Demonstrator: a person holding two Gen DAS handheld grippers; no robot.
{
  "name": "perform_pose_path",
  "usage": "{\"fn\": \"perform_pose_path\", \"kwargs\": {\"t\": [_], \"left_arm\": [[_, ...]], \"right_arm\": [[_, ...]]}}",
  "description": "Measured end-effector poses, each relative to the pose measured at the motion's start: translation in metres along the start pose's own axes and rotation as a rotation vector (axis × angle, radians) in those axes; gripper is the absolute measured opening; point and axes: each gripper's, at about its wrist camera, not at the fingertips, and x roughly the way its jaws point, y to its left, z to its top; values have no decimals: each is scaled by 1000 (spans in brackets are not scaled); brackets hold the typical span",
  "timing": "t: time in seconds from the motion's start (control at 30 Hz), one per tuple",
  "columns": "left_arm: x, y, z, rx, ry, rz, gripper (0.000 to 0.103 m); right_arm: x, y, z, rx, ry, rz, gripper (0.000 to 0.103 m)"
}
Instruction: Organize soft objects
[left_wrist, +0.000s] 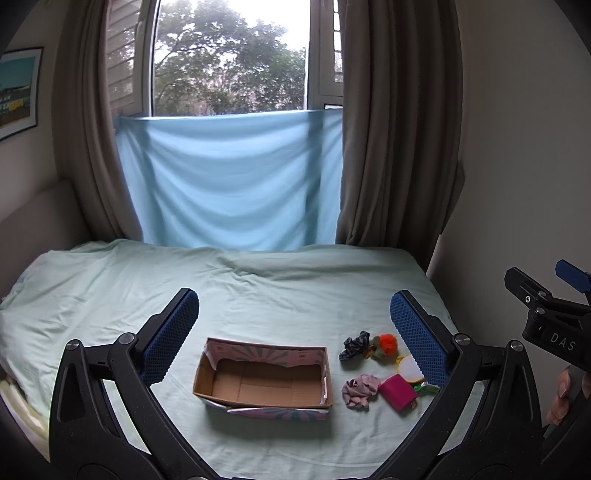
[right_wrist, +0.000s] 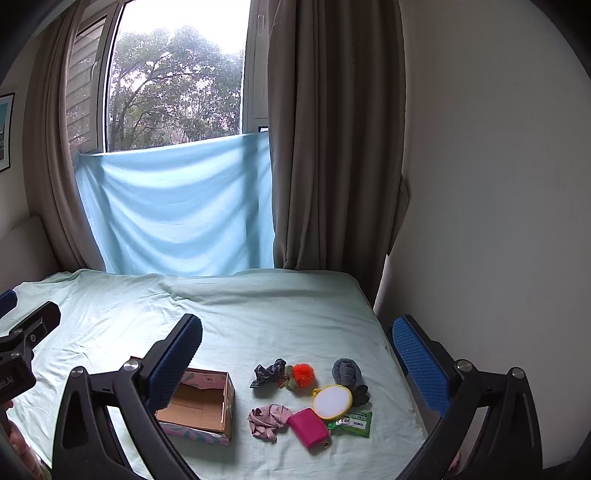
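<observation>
Bed (left_wrist: 110, 288) is covered in a pale mint sheet, lightly creased, matte cotton look. On it sits a shallow rectangular cardboard box (left_wrist: 264, 380) — raw corrugated inside, pink-and-teal print on the outer walls, top edges torn, nothing in it. Just right of the box is the cluster of soft items: a crumpled dark patterned scrunchie (right_wrist: 269, 372), touching a fuzzy orange pom-pom (right_wrist: 303, 373) on a greenish tuft; a grey knit sock (right_wrist: 347, 371), folded over, at the right; a round white pad with a yellow rim (right_wrist: 331, 401) touching the sock's lower end; a wrinkled mauve fabric piece (right_wrist: 267, 424) nearest the box; a smooth magenta pouch (right_wrist: 308, 426), rectangular with rounded corners, touching it; and a glossy green wipes packet (right_wrist: 352, 422) tucked partly under the pad. Left gripper (left_wrist: 291, 317) hangs above the bed with jaws spread wide, blue ribbed pads (left_wrist: 170, 339) facing each other, gripping nothing, box and cluster showing between them. Right gripper (right_wrist: 295, 343) is likewise wide apart and empty — hovering over the cluster, touching none of it. Behind: taupe curtains (right_wrist: 321, 147), a light blue cloth (left_wrist: 229, 181) hung across the window's lower half.
</observation>
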Motion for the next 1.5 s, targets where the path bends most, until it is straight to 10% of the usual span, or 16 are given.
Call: {"fn": "perform_pose_path", "kwargs": {"t": [1.03,1.5], "left_arm": [[16,-17,0,-4,42,-5,103],[97,-72,-38,-40,186,-22,103]], "right_arm": [[12,-5,-2,10,36,3,103],[89,-52,-26,29,174,3,103]]}}
